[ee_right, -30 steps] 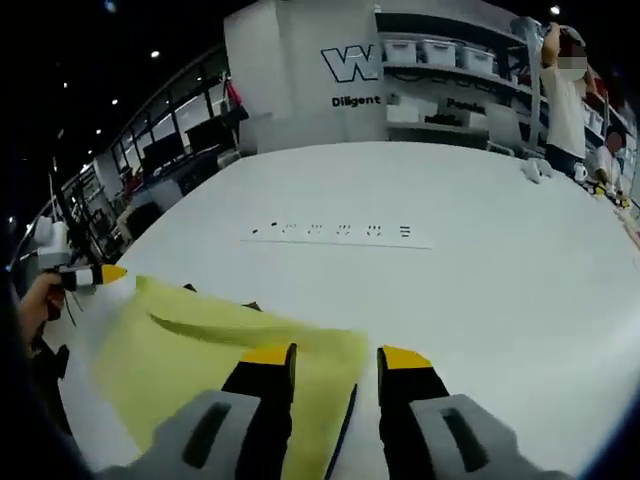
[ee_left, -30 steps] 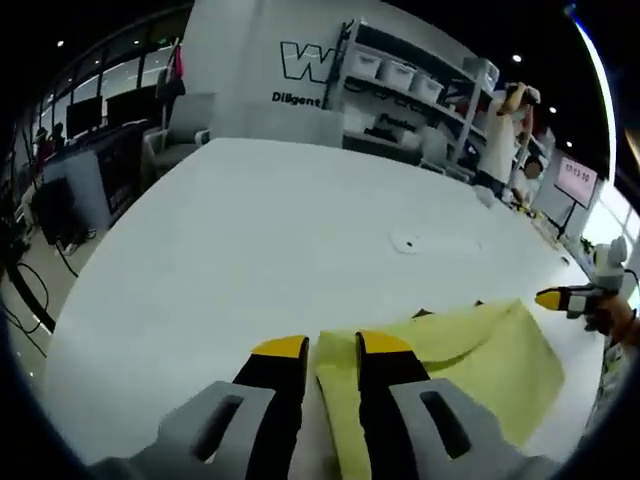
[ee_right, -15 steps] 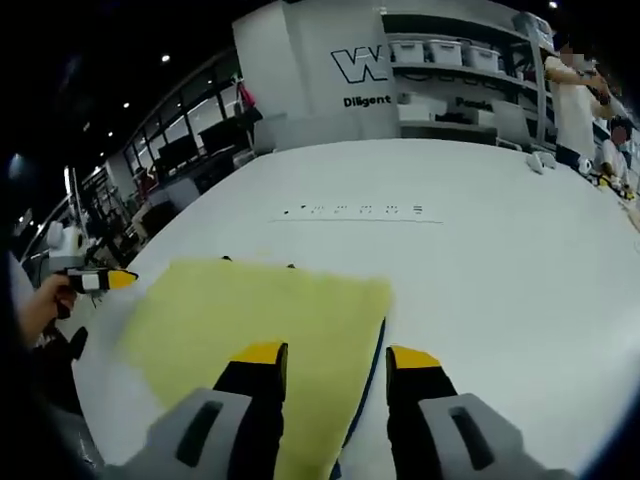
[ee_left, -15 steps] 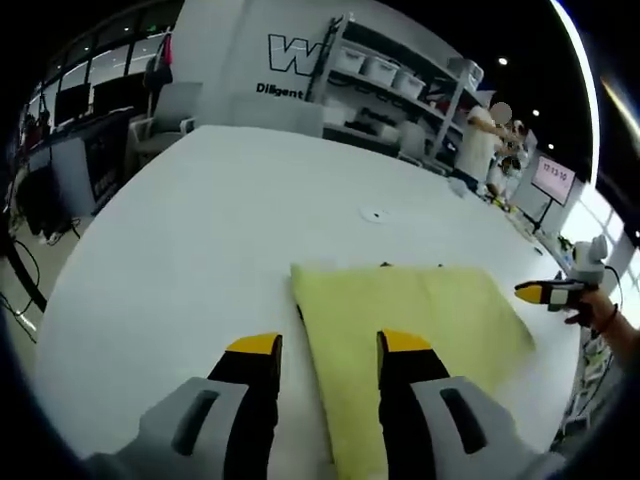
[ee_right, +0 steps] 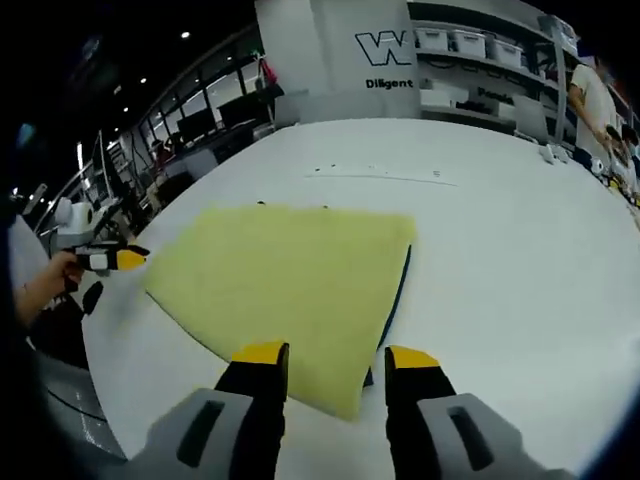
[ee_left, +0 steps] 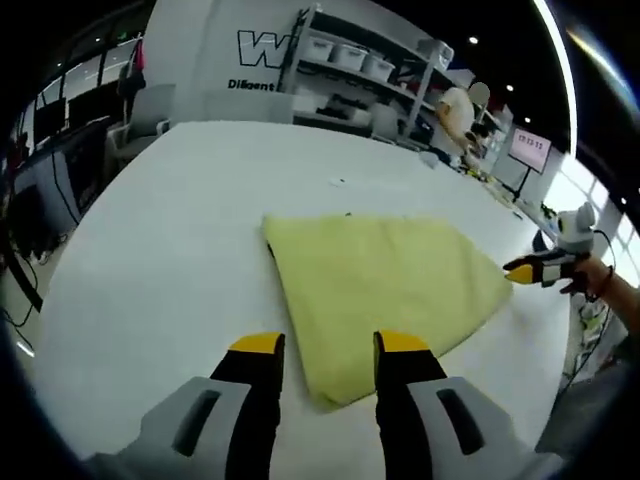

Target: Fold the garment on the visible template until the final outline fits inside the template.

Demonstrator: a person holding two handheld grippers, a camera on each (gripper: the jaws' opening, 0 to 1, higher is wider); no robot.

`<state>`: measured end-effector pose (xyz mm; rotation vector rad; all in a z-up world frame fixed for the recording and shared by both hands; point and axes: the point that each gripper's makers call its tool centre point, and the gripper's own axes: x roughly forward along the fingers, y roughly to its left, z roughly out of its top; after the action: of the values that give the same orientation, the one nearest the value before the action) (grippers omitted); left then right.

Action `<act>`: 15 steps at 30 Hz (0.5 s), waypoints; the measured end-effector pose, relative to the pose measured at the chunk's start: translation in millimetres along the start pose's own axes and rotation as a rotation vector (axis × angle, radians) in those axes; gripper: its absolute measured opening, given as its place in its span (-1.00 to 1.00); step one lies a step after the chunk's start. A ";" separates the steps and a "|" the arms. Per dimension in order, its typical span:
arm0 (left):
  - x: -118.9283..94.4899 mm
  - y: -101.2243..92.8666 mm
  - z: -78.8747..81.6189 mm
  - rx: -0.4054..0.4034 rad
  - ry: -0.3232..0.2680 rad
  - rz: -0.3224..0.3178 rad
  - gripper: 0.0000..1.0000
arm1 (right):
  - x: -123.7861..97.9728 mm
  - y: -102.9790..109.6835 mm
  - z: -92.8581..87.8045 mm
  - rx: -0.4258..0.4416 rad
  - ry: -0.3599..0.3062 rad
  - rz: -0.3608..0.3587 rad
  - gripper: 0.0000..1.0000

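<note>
Left gripper view records the yellow garment [ee_left: 385,285] now lying flat as a folded panel on the white bench [ee_left: 170,230], where a second ago its fold was lifted between the jaws; a dark template [ee_right: 395,300] edge shows along its side in the right gripper view. Judgement: fold laid, fit to be checked. Left gripper [ee_left: 328,345] has drawn back, jaws spread and empty, garment at twelve o'clock. Right gripper [ee_right: 336,353] likewise spread, empty, withdrawn
</note>
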<state>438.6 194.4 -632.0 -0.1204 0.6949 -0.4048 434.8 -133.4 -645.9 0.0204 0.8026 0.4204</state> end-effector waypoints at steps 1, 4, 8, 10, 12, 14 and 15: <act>0.1 -1.4 -0.7 0.011 -0.001 -0.008 -0.31 | -0.3 0.1 -0.9 0.002 0.001 0.001 -0.33; -3.2 -4.8 -11.5 0.070 0.015 -0.013 -0.24 | -2.7 -0.4 -7.3 0.003 0.009 -0.002 -0.35; -8.2 -0.4 -25.1 0.029 0.034 -0.010 -0.31 | -5.7 -2.6 -15.8 0.013 0.014 -0.003 -0.43; -9.7 6.0 -30.6 0.029 0.043 0.012 -0.36 | -6.2 -1.6 -20.3 0.010 0.025 0.008 -0.53; -11.5 10.5 -35.9 0.035 0.052 0.018 -0.38 | -6.1 -3.1 -28.0 -0.012 0.052 0.004 -0.63; -13.7 10.6 -39.4 0.032 0.054 0.011 -0.39 | -5.4 -4.0 -31.8 -0.023 0.063 0.005 -0.68; -13.4 10.4 -39.9 0.036 0.049 0.000 -0.43 | -4.9 -4.5 -32.8 -0.019 0.063 0.008 -0.70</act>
<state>407.0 210.3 -657.0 -0.0771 0.7354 -0.4214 410.4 -143.9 -666.2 -0.0072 0.8613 0.4377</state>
